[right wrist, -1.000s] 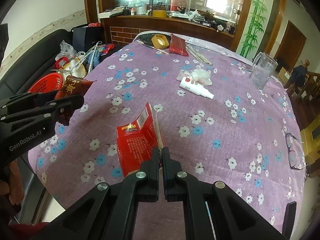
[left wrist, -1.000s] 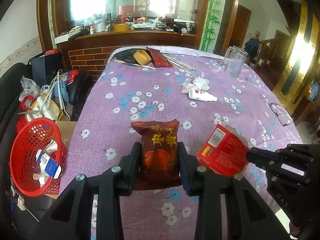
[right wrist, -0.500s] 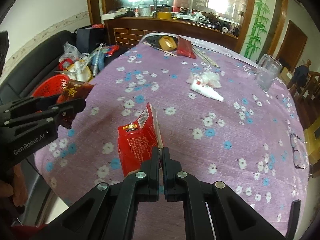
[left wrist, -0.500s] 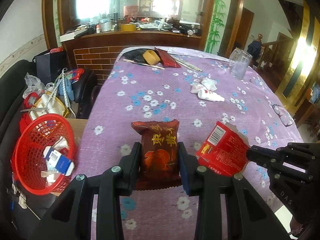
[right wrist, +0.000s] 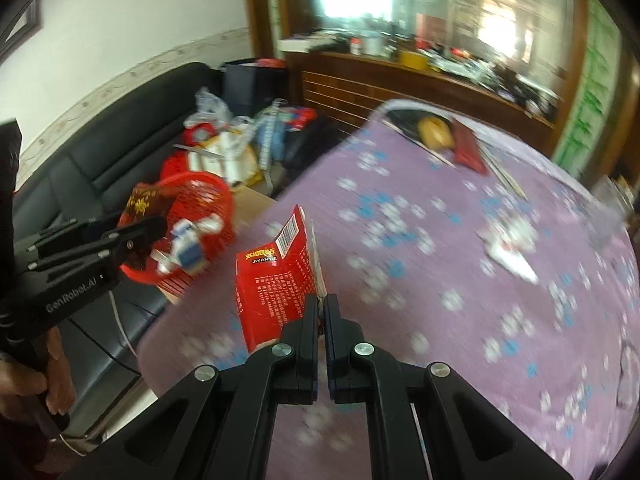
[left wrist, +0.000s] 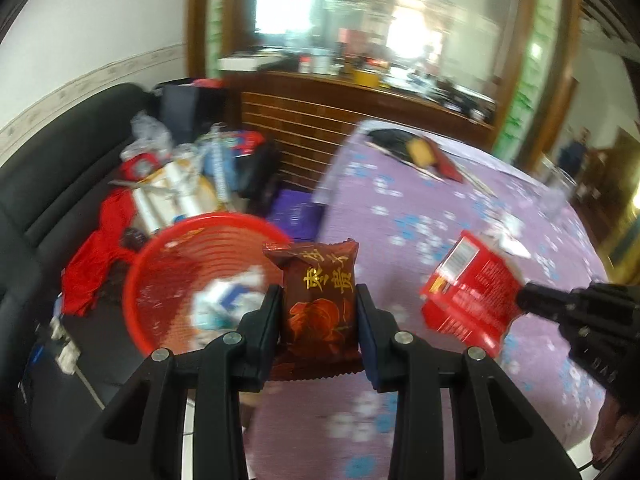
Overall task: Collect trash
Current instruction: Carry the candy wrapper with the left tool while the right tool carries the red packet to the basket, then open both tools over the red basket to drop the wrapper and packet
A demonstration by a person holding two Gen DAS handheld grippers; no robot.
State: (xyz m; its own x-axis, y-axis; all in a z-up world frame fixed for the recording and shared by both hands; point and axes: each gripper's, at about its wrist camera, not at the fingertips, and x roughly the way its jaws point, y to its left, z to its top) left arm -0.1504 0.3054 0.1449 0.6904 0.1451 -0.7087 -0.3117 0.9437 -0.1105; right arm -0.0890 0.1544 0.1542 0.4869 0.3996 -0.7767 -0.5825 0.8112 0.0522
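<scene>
left gripper (left wrist: 318, 308) clamps a brown snack packet (left wrist: 320, 300) upright, held at the edge of the red basket (left wrist: 160, 280) beside the purple floral table (left wrist: 420, 200). right gripper (right wrist: 321, 308) is pinched tight on a torn red carton (right wrist: 276, 280), held above the table's near corner. both frames are blurred.

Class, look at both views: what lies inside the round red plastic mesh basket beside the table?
The red mesh basket holds crumpled white-and-blue packaging. The left gripper, shut on a brown snack packet, hides part of the inside.
</scene>
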